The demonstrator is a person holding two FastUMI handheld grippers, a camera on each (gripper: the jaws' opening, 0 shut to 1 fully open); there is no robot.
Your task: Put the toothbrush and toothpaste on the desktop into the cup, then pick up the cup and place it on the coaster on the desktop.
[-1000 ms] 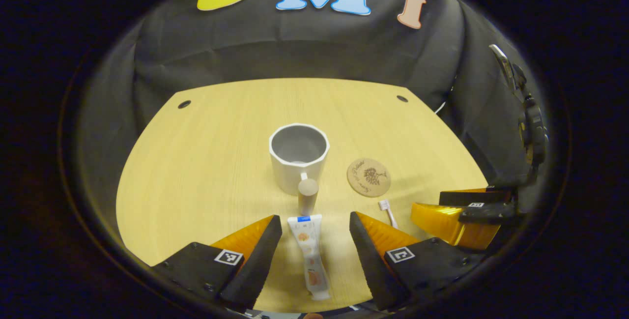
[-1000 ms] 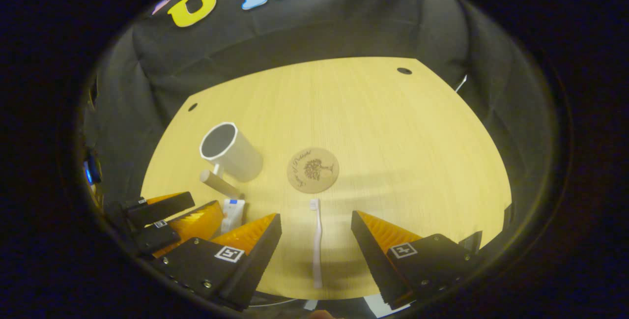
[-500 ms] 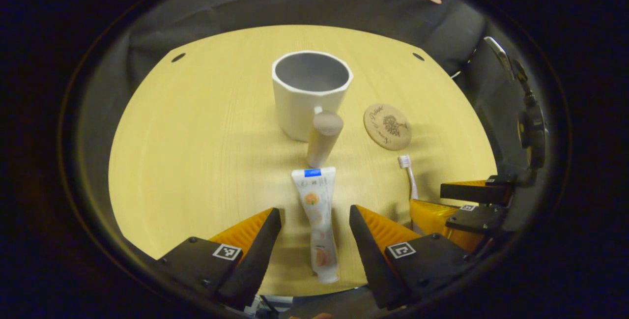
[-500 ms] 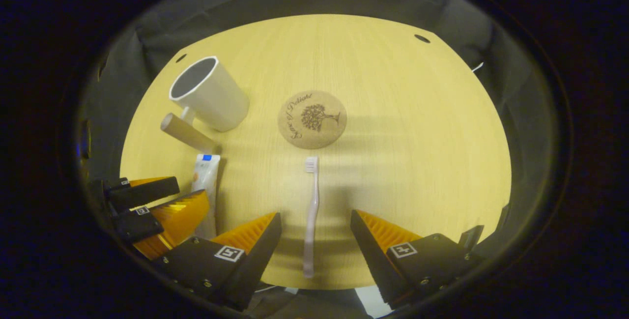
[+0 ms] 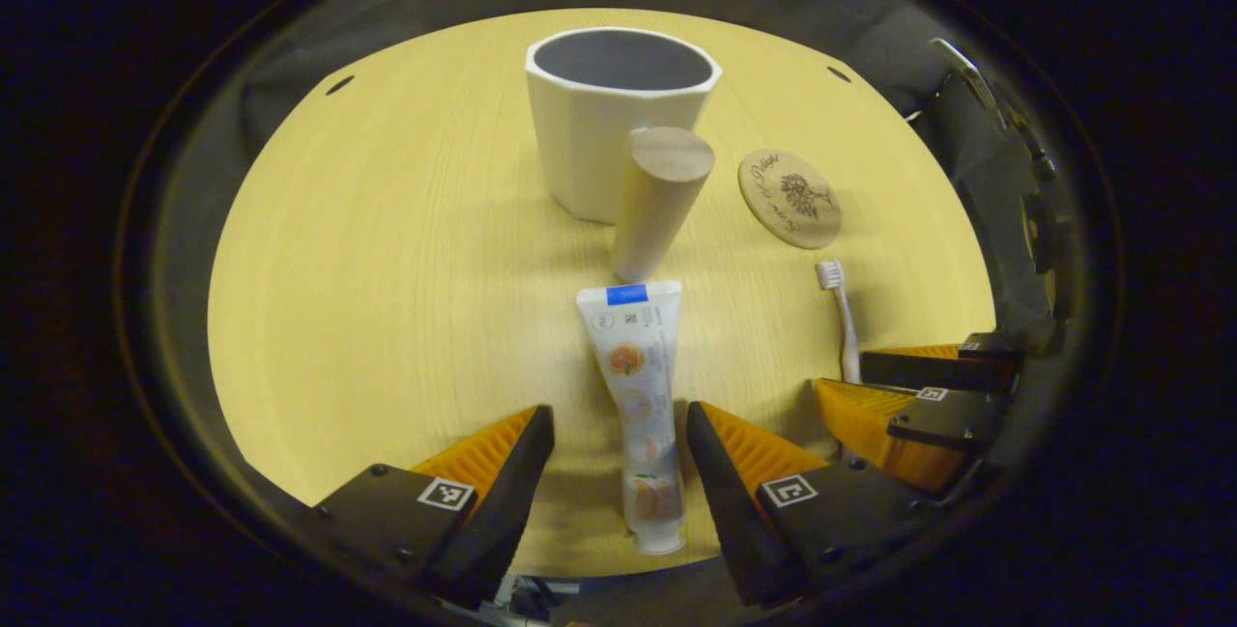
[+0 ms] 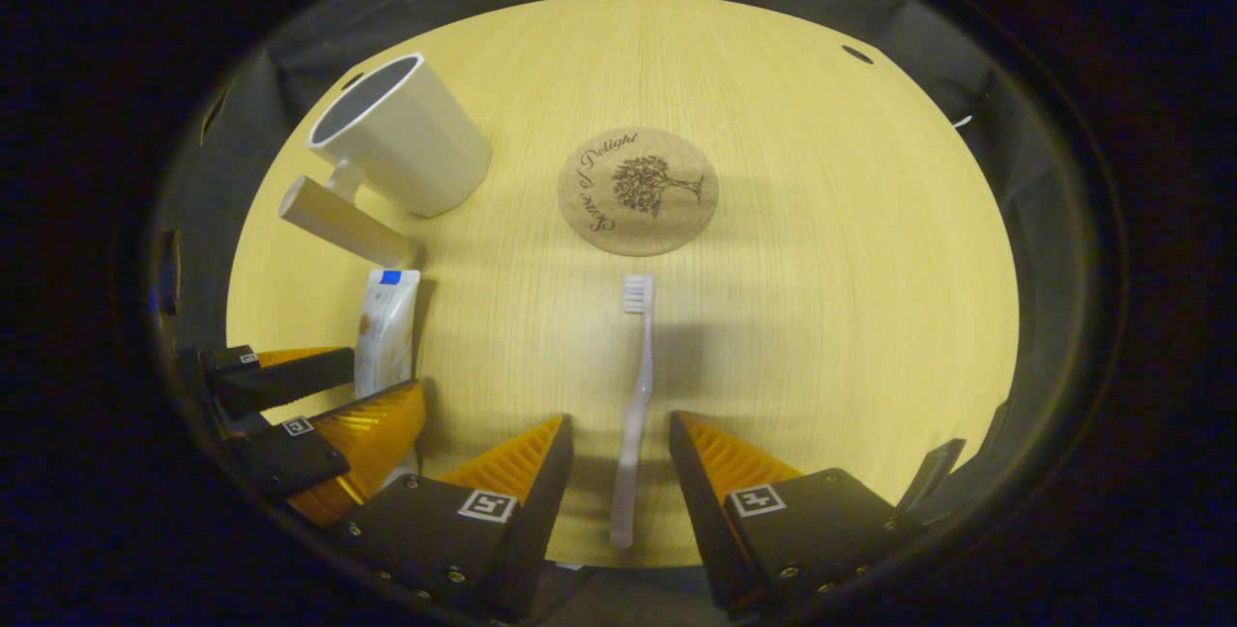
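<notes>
A white cup (image 5: 623, 120) with a wooden peg handle (image 5: 662, 202) stands upright mid-table. The toothpaste tube (image 5: 638, 385) lies flat just in front of it, its lower half between the fingers of my open left gripper (image 5: 616, 424); the fingers are not pressing it. The toothbrush (image 6: 638, 385) lies flat, head toward the round cork coaster (image 6: 638, 190). Its handle runs between the fingers of my right gripper (image 6: 618, 424), which stand partly closed around it with small gaps on both sides. The cup (image 6: 401, 139) is at the upper left in the right gripper view.
The wooden table (image 5: 387, 270) has bare room to the left of the cup. The two grippers work side by side: the right gripper (image 5: 918, 395) sits beside the toothbrush (image 5: 843, 318), the left gripper (image 6: 300, 414) by the toothpaste (image 6: 387, 318). Black cloth surrounds the table.
Both grippers have dropped and moved forward, so tube and toothbrush now lie deeper between their fingers. The right gripper's fingers have narrowed around the toothbrush handle.
</notes>
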